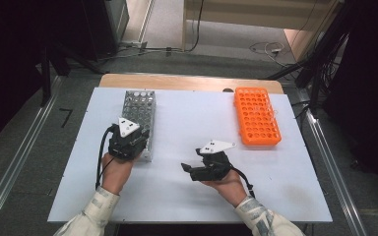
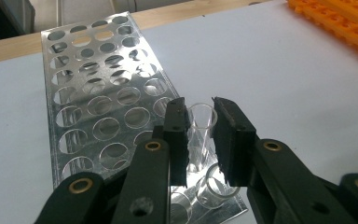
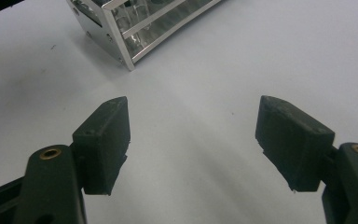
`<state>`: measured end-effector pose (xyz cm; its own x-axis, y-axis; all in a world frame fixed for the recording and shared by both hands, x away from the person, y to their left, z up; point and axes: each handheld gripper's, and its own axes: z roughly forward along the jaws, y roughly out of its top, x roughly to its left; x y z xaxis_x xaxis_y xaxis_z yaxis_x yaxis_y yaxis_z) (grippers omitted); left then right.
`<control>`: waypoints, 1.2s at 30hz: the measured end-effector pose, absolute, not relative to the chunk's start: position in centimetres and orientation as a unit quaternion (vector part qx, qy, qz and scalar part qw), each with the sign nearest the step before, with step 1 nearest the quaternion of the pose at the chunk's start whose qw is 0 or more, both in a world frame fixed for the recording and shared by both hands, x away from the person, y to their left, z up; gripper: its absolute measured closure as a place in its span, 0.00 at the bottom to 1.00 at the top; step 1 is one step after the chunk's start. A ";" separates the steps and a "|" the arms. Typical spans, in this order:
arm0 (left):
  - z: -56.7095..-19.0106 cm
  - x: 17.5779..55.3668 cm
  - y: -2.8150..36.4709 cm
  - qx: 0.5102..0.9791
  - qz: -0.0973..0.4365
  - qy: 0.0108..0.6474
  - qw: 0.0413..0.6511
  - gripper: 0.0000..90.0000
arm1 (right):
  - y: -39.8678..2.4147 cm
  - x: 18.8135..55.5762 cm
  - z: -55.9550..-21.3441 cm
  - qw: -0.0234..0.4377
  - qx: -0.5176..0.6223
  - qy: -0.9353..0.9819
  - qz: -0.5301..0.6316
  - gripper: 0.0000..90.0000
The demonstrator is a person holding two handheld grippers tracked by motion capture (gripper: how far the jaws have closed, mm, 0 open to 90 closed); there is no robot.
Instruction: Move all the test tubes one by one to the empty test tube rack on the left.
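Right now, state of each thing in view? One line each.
Left gripper: shut on a clear tube, over the metal rack's near end.
Tube: upright between the pads, seated in a rack hole.
Metal rack: standing on the table, far holes unfilled.
Orange rack: flat on the table, no tubes visible.
Right gripper: open, nothing between the jaws.

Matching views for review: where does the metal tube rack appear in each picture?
High view: metal tube rack left of centre, its near end under the left gripper.
Left gripper view: fills the left half, a clear tube clamped above its near end.
Right gripper view: one corner at top centre.
Shared landmark: white table top.
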<state>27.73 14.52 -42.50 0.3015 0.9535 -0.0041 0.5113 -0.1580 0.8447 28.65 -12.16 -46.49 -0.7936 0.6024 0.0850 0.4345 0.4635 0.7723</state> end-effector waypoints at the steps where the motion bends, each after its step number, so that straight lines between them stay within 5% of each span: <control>1: -42.5 27.7 14.5 0.706 0.282 0.518 0.391 0.83 | -12.2 28.7 -46.5 0.101 0.304 0.850 0.418 0.28; 12: -42.2 27.7 15.0 0.698 0.261 0.519 0.418 0.69 | -12.4 28.7 -46.4 0.100 0.306 0.848 0.421 0.28; 16: -41.9 27.5 15.0 0.685 0.265 0.517 0.439 0.45 | -12.8 28.9 -46.1 0.104 0.313 0.843 0.424 0.28; 23: -41.6 27.4 15.1 0.668 0.266 0.528 0.453 0.22 | -14.5 29.6 -45.5 0.118 0.328 0.832 0.432 0.28; 36: -41.6 27.4 15.3 0.662 0.270 0.529 0.457 0.14 | -22.1 32.3 -43.5 0.192 0.410 0.778 0.435 0.28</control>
<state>27.39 15.32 -41.62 0.2940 0.9475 -0.1260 0.4528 -0.0220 0.8914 32.26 -22.14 -43.51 -0.5910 0.8046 0.0583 0.4708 0.2853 0.8349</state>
